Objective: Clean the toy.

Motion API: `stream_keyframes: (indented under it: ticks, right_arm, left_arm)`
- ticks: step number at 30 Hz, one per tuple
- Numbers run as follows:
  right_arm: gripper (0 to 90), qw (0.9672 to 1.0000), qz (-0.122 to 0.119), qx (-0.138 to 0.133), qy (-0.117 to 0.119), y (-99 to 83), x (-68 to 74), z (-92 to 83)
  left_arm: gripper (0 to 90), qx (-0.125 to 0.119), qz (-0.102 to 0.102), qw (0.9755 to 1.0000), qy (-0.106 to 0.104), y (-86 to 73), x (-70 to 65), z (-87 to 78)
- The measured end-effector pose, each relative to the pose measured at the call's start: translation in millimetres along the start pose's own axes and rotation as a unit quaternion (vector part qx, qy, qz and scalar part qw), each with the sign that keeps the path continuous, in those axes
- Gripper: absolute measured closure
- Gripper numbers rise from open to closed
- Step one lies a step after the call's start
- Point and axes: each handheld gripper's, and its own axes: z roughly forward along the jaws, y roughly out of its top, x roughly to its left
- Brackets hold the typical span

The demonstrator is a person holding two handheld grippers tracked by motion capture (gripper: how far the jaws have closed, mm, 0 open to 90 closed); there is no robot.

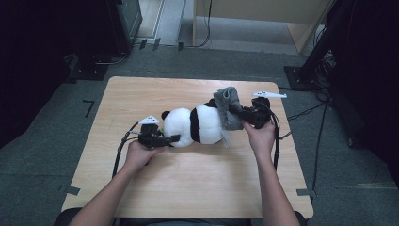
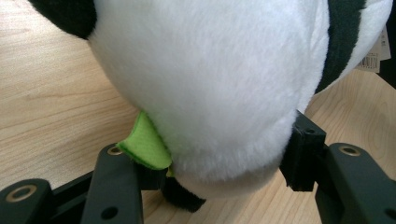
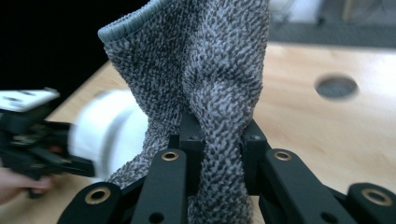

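Note:
A black-and-white plush panda [image 1: 195, 125] lies on its side in the middle of the wooden table [image 1: 188, 188]. My left gripper [image 1: 171, 138] is shut on its white left end. In the left gripper view the jaws squeeze the white plush [image 2: 210, 84] from both sides, my gripper [image 2: 229, 163] low in the frame, with a green felt piece [image 2: 145, 144] by the left jaw. My right gripper [image 1: 237, 113] is shut on a grey knitted cloth [image 1: 227, 110] at the panda's right end. The cloth [image 3: 210, 60] rises bunched between that gripper's [image 3: 219, 140] jaws, with the panda [image 3: 102, 126] blurred behind.
A paper tag [image 2: 373, 58] hangs from the panda. The table has a round hole [image 3: 336, 86] in its top. Cables trail off both grippers over the table edges. A black stand [image 1: 320, 56] and a wooden cabinet [image 1: 263, 19] are on the floor beyond the table.

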Motion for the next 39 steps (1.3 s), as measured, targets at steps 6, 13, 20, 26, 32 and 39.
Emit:
stream_keyframes:
  ticks: [6,13,20,26,32,39]
  right_arm:
    - [77.9,0.9974,-0.049,-0.011,0.053,12.4,48.9,1.1]
    - [77.8,0.99,-0.08,0.036,0.111,-0.9,91.6,45.6]
    - [77.6,0.9843,-0.083,0.066,0.141,-17.6,113.5,85.8]
    - [74.2,0.9848,-0.09,0.085,0.122,-32.1,109.0,110.0]
    - [72.5,0.9857,-0.09,0.083,0.116,-31.9,101.1,108.6]
    - [71.3,0.987,-0.105,0.085,0.087,-27.9,93.6,99.9]
  left_arm:
    - [44.1,0.001,0.013,0.9999,0.005,0.1,-5.0,-0.5]
    - [43.9,-0.01,0.011,0.9999,0.006,-3.3,-7.4,-0.3]
    - [43.0,-0.016,0.015,0.9997,0.011,-6.3,-9.3,-0.5]
    - [42.1,-0.017,0.003,0.9998,0.007,-8.1,-7.4,-0.2]
    - [41.7,-0.016,0.001,0.9998,0.008,-7.2,-7.3,0.5]
    - [41.4,-0.013,-0.004,0.9999,0.005,-5.2,-5.4,0.8]
